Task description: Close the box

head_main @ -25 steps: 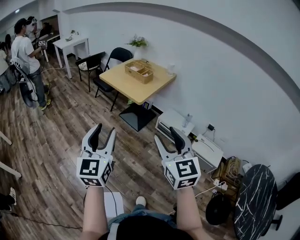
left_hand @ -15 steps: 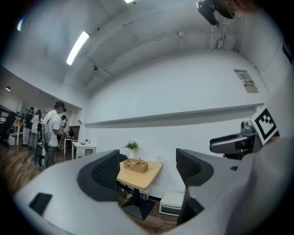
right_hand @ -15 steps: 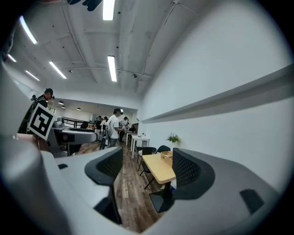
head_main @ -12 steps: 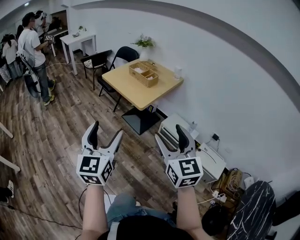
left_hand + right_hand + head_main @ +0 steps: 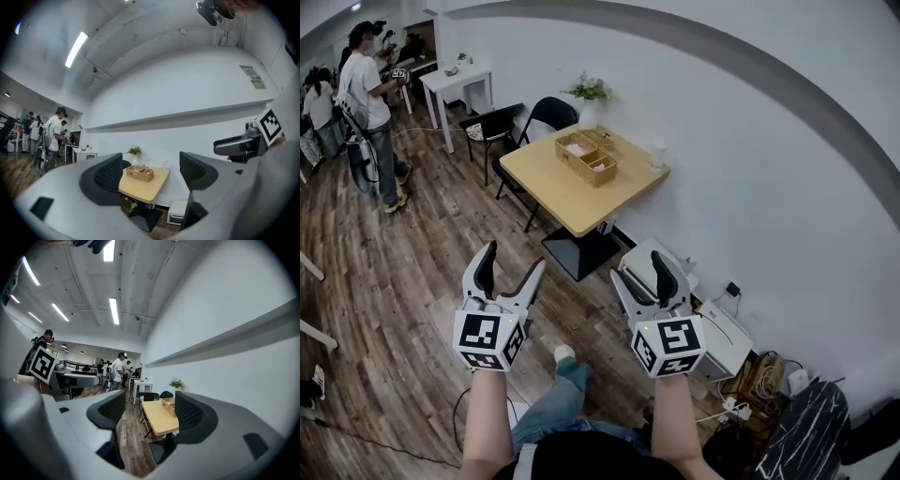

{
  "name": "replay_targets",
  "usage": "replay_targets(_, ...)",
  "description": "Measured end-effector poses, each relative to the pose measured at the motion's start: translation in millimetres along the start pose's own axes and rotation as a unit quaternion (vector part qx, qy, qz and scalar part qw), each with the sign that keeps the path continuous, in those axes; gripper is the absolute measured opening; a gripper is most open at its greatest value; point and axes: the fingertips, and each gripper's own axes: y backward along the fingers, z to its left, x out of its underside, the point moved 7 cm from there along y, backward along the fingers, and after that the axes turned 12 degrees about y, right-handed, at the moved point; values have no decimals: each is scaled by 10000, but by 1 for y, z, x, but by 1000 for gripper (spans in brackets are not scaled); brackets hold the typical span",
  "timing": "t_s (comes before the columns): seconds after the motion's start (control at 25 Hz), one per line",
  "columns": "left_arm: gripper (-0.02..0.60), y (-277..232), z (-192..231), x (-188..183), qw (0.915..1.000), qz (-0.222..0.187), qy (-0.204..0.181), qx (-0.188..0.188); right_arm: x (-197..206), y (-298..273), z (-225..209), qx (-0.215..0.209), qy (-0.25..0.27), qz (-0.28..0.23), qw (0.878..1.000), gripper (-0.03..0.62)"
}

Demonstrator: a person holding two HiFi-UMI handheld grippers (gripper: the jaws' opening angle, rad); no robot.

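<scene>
The wooden box point(image 5: 586, 157) stands with its top open on a light wood table point(image 5: 572, 197) by the white wall, well ahead of me. It also shows small in the left gripper view, box point(image 5: 138, 173), and in the right gripper view, box point(image 5: 168, 405). My left gripper point(image 5: 514, 261) is held in the air over the floor, open and with nothing between its jaws. My right gripper point(image 5: 639, 270) hangs beside it, also open and holding nothing. Both are far short of the table.
Two black chairs point(image 5: 502, 127) stand at the table's far side, with a potted plant point(image 5: 589, 91) and a cup point(image 5: 657, 155) on the table. A white low unit point(image 5: 652, 267) sits against the wall. People point(image 5: 366, 94) stand by a white table point(image 5: 455, 80) at far left.
Both grippers' jaws have spread wider. The table and box have drifted slightly nearer and rightward in view, and my leg has stepped forward below the grippers.
</scene>
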Motion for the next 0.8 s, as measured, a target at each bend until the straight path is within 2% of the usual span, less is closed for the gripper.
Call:
replay_targets(0.32,368,-90,28,18,9998,189,92,57,20,-80,-47,17,-21,126,9999,328)
replay_targets(0.8,368,-250,88,27,9994,299,136,-93,41,-234,-124,-272,-26,273,9993,328)
